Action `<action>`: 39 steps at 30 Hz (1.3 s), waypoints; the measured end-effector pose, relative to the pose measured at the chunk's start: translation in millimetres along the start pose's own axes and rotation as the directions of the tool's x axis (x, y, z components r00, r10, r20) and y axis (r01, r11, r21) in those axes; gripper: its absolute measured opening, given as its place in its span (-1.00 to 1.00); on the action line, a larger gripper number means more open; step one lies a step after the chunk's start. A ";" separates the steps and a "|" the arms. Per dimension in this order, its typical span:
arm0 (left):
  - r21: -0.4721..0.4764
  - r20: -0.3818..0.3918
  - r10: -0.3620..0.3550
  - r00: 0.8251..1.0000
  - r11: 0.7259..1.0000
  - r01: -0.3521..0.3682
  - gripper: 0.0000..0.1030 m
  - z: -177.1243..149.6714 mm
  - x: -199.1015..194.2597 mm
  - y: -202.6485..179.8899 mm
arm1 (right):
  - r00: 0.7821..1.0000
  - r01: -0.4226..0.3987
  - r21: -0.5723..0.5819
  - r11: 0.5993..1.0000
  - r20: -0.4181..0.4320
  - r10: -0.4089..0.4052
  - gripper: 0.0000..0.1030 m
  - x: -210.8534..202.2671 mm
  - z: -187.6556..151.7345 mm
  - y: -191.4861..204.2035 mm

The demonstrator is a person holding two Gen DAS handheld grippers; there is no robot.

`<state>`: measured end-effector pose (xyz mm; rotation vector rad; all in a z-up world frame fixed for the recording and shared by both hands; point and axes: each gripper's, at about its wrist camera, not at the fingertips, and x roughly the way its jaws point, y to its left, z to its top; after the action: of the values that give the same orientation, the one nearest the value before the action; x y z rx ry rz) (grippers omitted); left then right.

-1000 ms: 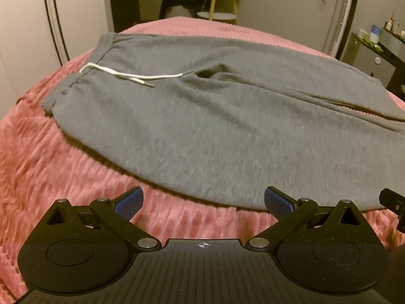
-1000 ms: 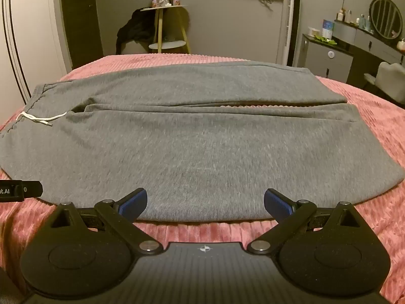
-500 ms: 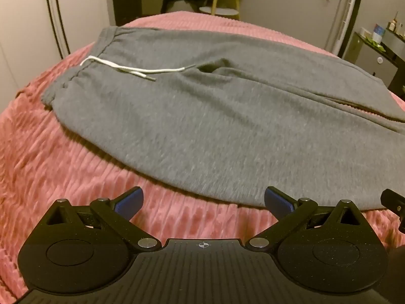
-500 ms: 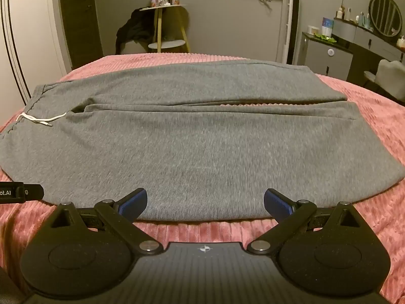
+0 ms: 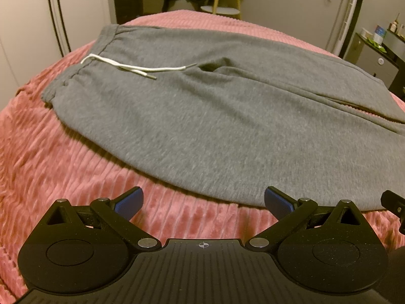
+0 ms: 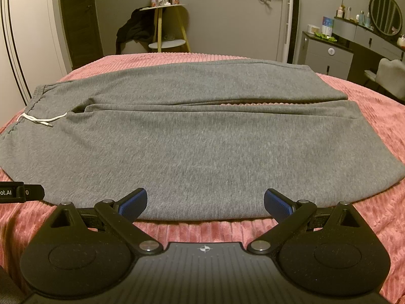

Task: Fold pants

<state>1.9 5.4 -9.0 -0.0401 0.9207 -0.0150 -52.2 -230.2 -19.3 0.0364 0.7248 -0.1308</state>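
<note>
Grey sweatpants lie flat on a pink ribbed bedspread, waistband at the left with a white drawstring, legs running right. They also fill the right wrist view, both legs side by side, hems at the right. My left gripper is open and empty, hovering just short of the near edge of the pants. My right gripper is open and empty, its fingertips over the near edge of the near leg.
The bedspread surrounds the pants. Behind the bed stand a small wooden side table with dark clothing draped beside it, a dresser with a round mirror at the right, and wardrobe doors at the left.
The left gripper has drifted left and back a little, so the waistband sits lower and nearer the centre of its view. The right gripper has barely moved. Both stay open.
</note>
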 end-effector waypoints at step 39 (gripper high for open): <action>-0.019 -0.024 0.001 1.000 1.000 -0.002 1.00 1.6 2.3 2.4 | 1.000 -0.007 0.008 1.000 -0.003 0.007 0.92 0.4 -0.1 -0.5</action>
<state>4.6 7.8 -9.9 -0.0570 0.9451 -0.0052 -52.1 -230.7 -19.6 0.0467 0.7266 -0.1266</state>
